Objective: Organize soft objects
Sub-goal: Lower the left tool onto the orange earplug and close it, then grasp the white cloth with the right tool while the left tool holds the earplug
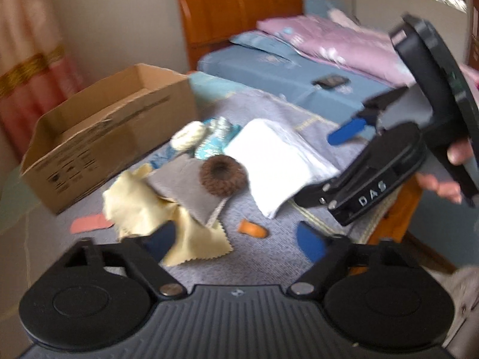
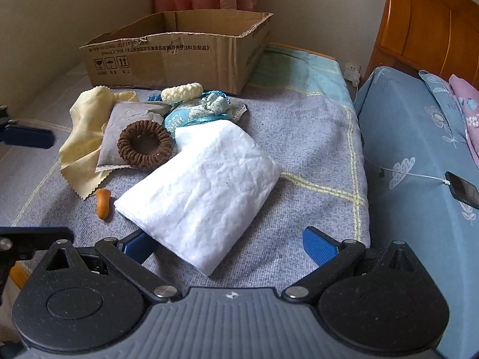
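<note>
A pile of soft things lies on the grey-blue blanket point(image 2: 299, 137): a folded white cloth point(image 2: 203, 188), a brown knitted ring point(image 2: 145, 144) on a grey pad point(image 2: 125, 122), a yellow cloth point(image 2: 80, 137), a cream scrunchie point(image 2: 182, 92) and a light-blue lace bundle point(image 2: 194, 110). An open cardboard box point(image 2: 176, 51) stands behind them. My right gripper point(image 2: 230, 245) is open, its left finger at the white cloth's near corner. My left gripper point(image 1: 236, 245) is open and empty, close over the yellow cloth point(image 1: 143, 209). The right gripper point(image 1: 347, 134) shows in the left view too.
A small orange piece point(image 2: 103, 199) lies on the blanket near the yellow cloth, and a pink strip point(image 1: 89, 223) lies in front of the box point(image 1: 98, 137). A bed with blue sheet point(image 2: 419, 155), a phone on a cable point(image 2: 462, 193) and a wooden headboard point(image 2: 431, 27) stand to the right.
</note>
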{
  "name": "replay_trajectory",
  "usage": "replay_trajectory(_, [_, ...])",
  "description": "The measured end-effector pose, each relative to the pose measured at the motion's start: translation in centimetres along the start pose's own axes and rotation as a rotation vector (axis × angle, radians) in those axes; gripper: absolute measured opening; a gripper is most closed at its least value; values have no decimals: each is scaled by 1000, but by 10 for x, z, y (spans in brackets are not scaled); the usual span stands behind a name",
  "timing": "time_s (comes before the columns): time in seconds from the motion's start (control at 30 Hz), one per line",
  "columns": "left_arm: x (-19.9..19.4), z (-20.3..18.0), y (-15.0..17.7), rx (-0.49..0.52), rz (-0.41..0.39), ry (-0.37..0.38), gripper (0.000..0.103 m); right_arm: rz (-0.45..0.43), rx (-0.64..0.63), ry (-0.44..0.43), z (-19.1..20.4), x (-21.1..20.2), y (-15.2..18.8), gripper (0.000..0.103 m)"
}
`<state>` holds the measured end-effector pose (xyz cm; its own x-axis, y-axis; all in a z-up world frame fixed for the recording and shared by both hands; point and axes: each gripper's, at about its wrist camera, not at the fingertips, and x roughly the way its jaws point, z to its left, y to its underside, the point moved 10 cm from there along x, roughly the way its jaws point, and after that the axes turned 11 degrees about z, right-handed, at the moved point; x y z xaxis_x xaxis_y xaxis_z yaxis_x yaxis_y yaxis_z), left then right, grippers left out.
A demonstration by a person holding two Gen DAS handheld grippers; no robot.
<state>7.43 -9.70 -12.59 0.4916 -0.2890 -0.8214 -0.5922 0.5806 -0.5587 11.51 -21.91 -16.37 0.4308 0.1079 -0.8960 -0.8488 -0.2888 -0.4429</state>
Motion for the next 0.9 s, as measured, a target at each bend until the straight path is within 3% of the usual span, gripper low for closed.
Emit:
replay_trajectory(0.07, [5,-4,-1,38,16,11,59,-4,-6,-4,0,-1,1,103])
replay_trajectory(0.27, [16,-13,1,108,40,25,43,-12,-15,-10,0,-2,3,103])
replay_trajectory(0.4, [20,-13,-4,121,36,39,39,-14,-17,-12,0,-2,3,103])
replay_trajectory(0.53, [21,-14,-5,105,48,84,24,-15,-16,-13,-1,-2,4,103])
replay_trajectory(0.9, [14,-6,8,7,60,80,20,0,-11,-14,-1,-4,6,103])
